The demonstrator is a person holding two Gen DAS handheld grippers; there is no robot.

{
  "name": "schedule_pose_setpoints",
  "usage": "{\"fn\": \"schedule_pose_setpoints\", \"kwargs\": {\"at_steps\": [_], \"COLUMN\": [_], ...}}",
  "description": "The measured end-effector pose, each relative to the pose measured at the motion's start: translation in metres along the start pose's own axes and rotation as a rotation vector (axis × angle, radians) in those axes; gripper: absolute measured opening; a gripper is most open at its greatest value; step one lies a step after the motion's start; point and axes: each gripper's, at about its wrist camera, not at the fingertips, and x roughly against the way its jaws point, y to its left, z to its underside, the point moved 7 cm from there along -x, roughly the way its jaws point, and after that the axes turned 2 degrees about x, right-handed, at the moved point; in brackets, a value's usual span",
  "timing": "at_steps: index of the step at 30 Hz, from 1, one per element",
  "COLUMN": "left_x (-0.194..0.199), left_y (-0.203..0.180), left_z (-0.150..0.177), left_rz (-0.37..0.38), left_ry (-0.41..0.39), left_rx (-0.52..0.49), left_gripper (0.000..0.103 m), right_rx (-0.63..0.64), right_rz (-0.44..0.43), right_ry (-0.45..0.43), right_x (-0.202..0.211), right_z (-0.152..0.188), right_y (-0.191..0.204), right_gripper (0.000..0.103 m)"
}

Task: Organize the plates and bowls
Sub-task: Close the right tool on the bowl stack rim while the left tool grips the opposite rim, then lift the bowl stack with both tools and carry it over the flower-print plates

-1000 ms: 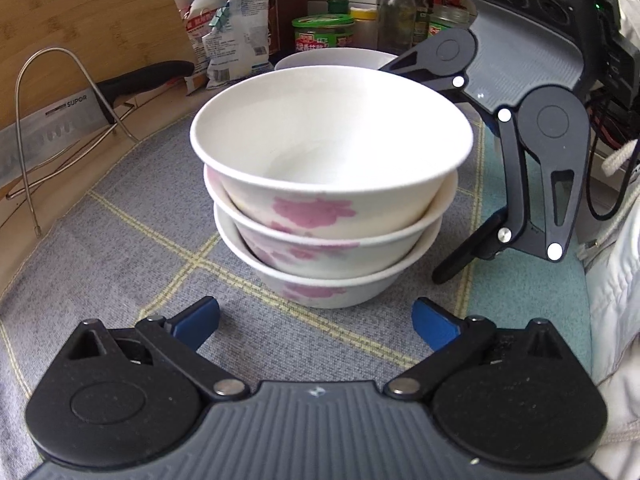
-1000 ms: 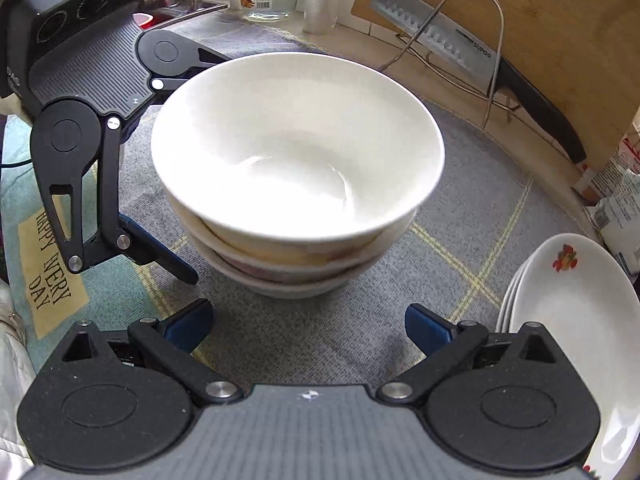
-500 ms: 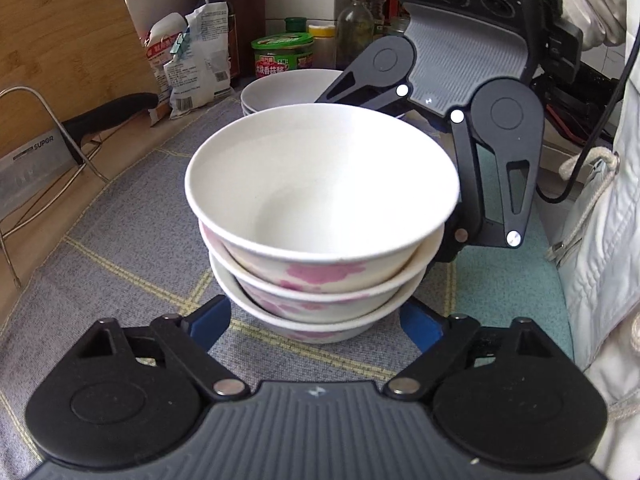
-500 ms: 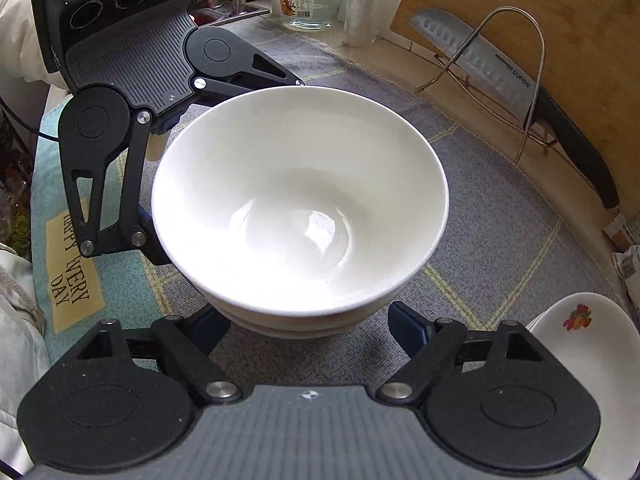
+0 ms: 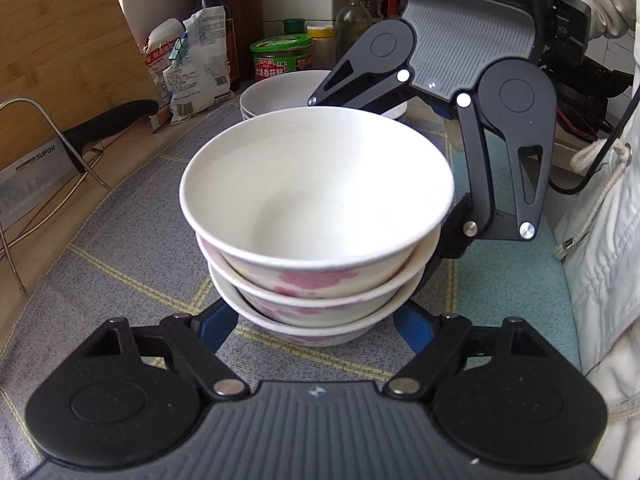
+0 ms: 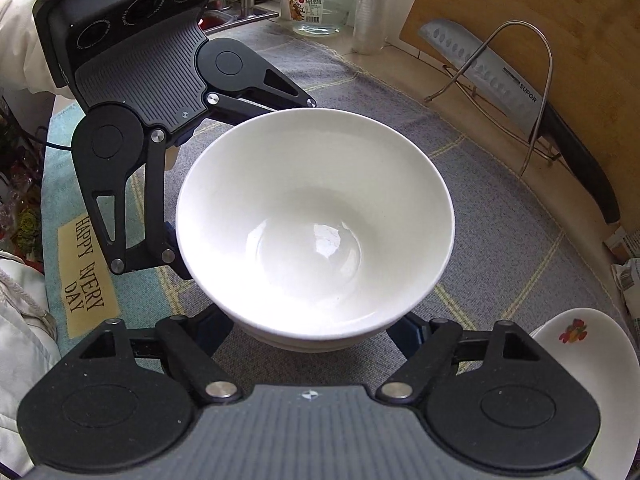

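Between both facing grippers, the bowl stack (image 5: 316, 240): left gripper (image 5: 316, 326) clamped on it, right gripper (image 6: 316, 330) closing.

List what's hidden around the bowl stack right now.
- Right tongs: closing around the stack. In the right wrist view the top bowl covers the pads, so contact is unclear.
- Lower bowls: right wrist view, mostly under the top bowl.
- Plates: right wrist view, cut off by the edge; count unclear.
- Rear bowls: left wrist view, partly behind the right tongs.
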Motion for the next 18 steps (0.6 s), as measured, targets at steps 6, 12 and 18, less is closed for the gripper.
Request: {"fn": "schedule_pose_setpoints", "kwargs": {"at_steps": [6, 12, 18], "left_x": [0.0021, 0.0018, 0.0039], "left_y": [-0.0008, -0.0026, -0.0067], "left_z": [0.0014, -0.0001, -0.0008], "left_rz": [0.002, -0.010, -0.041], "left_ry": [-0.001, 0.008, 0.014], "left_rx": [-0.001, -0.027, -0.073], "left_gripper": [0.084, 0.084, 0.083], "right_rx": [0.005, 0.036, 0.081], "right_rz": [0.000, 0.016, 0.030], "right_ry": [0.004, 0.002, -0.006], "right_x": [-0.0011, -0.0018, -0.0008], "right_z": [-0.0020, -0.0044, -0.0063], "right_y": [-0.0013, -0.0012, 0.0008], "right_gripper": [0.086, 0.090, 0.091]}}
